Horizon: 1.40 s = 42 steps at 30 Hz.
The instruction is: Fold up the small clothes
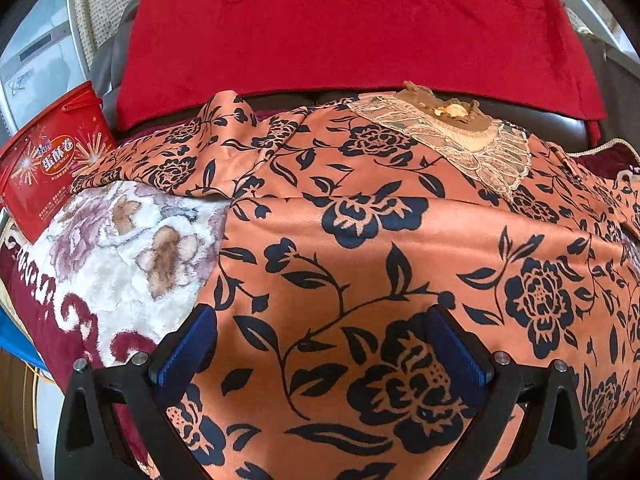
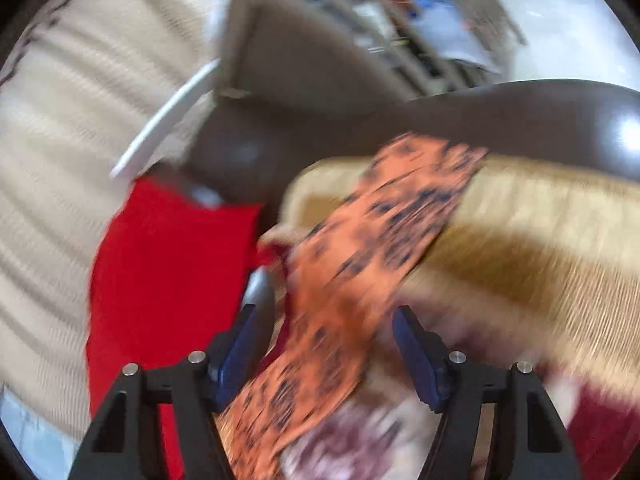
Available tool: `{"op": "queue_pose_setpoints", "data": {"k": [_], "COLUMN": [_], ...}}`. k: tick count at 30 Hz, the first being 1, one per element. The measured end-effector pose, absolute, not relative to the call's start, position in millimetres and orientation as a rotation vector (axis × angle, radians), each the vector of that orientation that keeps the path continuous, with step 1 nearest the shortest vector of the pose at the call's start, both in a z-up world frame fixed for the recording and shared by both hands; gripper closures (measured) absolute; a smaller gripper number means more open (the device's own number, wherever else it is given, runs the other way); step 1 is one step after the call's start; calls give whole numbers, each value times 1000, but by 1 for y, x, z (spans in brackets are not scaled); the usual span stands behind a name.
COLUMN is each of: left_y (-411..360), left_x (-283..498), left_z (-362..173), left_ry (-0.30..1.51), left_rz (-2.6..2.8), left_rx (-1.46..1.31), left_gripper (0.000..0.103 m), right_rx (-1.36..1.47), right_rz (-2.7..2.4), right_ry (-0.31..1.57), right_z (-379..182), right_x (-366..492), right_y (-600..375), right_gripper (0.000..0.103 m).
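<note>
An orange garment (image 1: pixel 360 240) with dark blue flowers lies spread over a sofa seat, its lace collar (image 1: pixel 460 140) at the far side. My left gripper (image 1: pixel 320 320) hovers close above its near part, open, its blue pads (image 1: pixel 188 352) wide apart with nothing clamped. The right wrist view is badly blurred. A long strip of the same orange garment (image 2: pixel 360 240) runs away from between the fingers of my right gripper (image 2: pixel 325 309). Its jaws stand apart, and a gap shows between the cloth and the right pad (image 2: pixel 420 360).
A red cloth (image 1: pixel 340 28) (image 2: pixel 168 272) drapes the sofa back. A plush white and maroon blanket (image 1: pixel 120 248) covers the seat at left, with a red snack box (image 1: pixel 52 160) on it. A fringed beige and gold cover (image 2: pixel 520 248) lies over the dark brown sofa (image 2: pixel 480 120).
</note>
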<state>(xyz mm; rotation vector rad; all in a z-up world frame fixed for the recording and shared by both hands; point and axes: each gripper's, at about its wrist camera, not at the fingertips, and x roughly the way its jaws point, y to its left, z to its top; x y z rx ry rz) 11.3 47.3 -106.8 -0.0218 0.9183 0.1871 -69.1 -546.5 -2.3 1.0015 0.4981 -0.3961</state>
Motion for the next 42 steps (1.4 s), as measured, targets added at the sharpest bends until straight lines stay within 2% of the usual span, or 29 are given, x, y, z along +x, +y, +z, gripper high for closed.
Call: {"op": "queue_pose_setpoints", "data": {"k": [6, 8, 13, 15, 19, 24, 26, 29, 30, 32, 33, 36, 42], "left_y": [53, 56, 70, 81, 103, 130, 139, 159, 163, 170, 172, 173, 147], "left_x": [18, 19, 17, 14, 11, 1, -5, -14, -15, -17, -17, -15, 36], "left_z": [-111, -111, -111, -111, -112, -112, -109, -106, -106, -104, -102, -92, -66], "left_ry": [917, 915, 906, 893, 881, 869, 858, 848, 850, 851, 850, 818, 803], "left_rz": [191, 194, 206, 213, 227, 261, 278, 294, 292, 287, 283, 240, -53], "left_rx": [-24, -28, -56, -83, -166, -228, -239, -266, -275, -297, -313, -356, -561], "left_gripper": [0, 0, 0, 0, 0, 0, 0, 0, 0, 0, 0, 0, 0], "right_rx": [1127, 1154, 1072, 918, 663, 379, 362, 365, 361, 361, 360, 386, 434], "right_rz": [-439, -454, -547, -622, -516, -141, 18, 181, 214, 281, 291, 279, 266], "right_ry": [531, 552, 636, 681, 628, 530, 522, 559, 596, 764, 845, 951, 790], "right_z": [-26, -34, -31, -17, 43, 110, 108, 71, 54, 0, -29, -78, -42], "right_x": [-49, -43, -17, -2, 41, 92, 100, 103, 107, 122, 128, 121, 59], "right_y": [-581, -587, -596, -588, -521, -336, -261, -172, -152, -113, -102, -101, -144], "right_gripper": [32, 39, 95, 96, 96, 96, 96, 95, 88, 36, 6, 7, 7]}}
